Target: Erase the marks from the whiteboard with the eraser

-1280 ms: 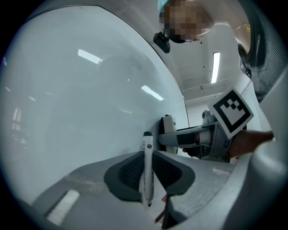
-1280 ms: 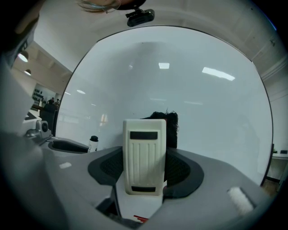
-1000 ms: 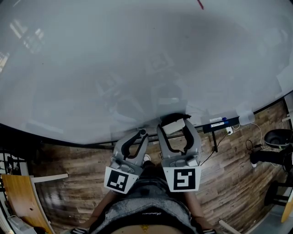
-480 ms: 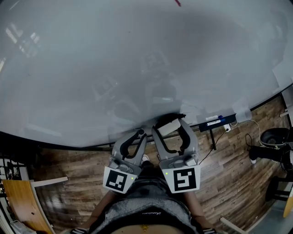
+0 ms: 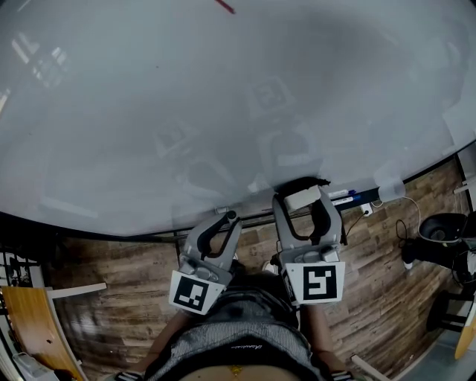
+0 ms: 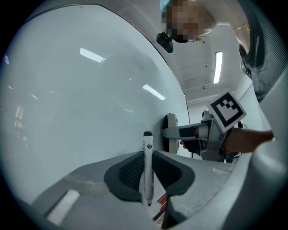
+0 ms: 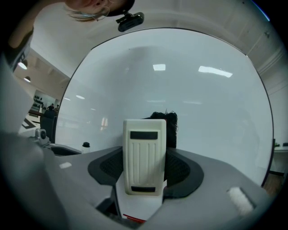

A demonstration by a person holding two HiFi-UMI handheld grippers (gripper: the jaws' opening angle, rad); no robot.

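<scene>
A large whiteboard (image 5: 186,89) fills the head view; a short red mark (image 5: 225,7) shows at its top edge. My right gripper (image 5: 303,196) is shut on a white eraser (image 5: 302,198) with a black felt face (image 7: 165,126), held near the board's lower edge. In the right gripper view the eraser (image 7: 144,155) stands upright between the jaws. My left gripper (image 5: 225,218) is shut on a white marker (image 6: 147,168) with a black cap, also near the board's bottom edge. The right gripper (image 6: 173,133) with the eraser appears in the left gripper view.
A tray (image 5: 357,199) at the board's bottom right holds markers. Wooden floor (image 5: 111,298) lies below. A cable and a dark chair base (image 5: 439,238) sit at the right. A wooden panel (image 5: 30,320) stands at the lower left.
My right gripper with the eraser has shifted to the right along the board's lower edge. The red mark has slid left in view. The left gripper has stayed put.
</scene>
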